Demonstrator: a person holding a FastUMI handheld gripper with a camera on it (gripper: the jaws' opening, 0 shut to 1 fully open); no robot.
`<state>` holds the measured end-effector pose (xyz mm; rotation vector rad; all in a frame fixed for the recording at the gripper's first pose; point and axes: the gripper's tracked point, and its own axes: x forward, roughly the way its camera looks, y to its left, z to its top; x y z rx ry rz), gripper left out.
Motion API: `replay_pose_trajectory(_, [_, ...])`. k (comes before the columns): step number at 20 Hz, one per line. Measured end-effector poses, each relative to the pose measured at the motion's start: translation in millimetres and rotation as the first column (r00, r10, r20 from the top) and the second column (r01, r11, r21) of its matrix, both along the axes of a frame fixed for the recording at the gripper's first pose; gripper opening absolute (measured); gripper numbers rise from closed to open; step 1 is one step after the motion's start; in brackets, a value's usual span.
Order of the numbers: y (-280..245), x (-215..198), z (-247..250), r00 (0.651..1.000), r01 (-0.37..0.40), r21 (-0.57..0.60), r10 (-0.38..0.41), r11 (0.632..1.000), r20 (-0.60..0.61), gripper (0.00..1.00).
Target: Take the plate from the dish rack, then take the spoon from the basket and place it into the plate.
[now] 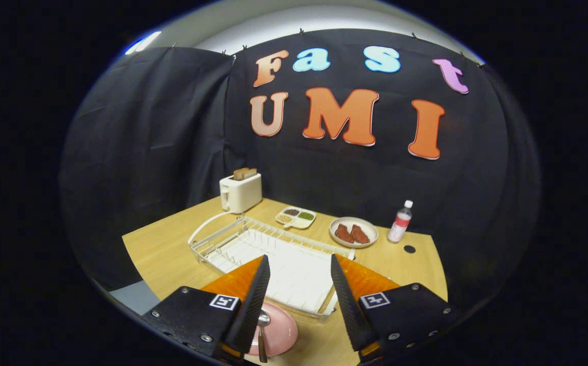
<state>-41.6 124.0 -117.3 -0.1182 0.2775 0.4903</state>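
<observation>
The claw hangs spread and empty above the rack, the spoon already lying in the plate below its fingers, so dropping low could knock both across the tabletop.

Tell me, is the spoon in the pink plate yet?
Yes. The spoon lies on the pink plate, beneath the open gripper.

The spoon sits in the plate on the worktop, down between the spread fingers, nothing gripped. Dish rack just beyond, toaster behind it, divided tray, meat plate and bottle off right.
</observation>
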Motion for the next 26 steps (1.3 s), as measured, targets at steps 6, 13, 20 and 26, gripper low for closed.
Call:
replay_pose_trajectory(6, [-26.4, 21.3, 67.0, 0.985, 0.096, 0.062, -0.104, 0.993, 0.139, 0.89])
replay_pose_trajectory(13, [-47.5, 25.4, 94.7, 0.956, 0.157, 0.063, -0.168, 0.986, 0.243, 0.96])
replay_pose_trajectory(20, [-59.3, 26.8, 115.2, 0.936, 0.204, 0.091, -0.222, 0.975, 0.273, 0.98])
replay_pose_trajectory(26, [-57.5, 29.2, 122.1, 0.933, 0.210, 0.103, -0.231, 0.972, 0.275, 0.98])
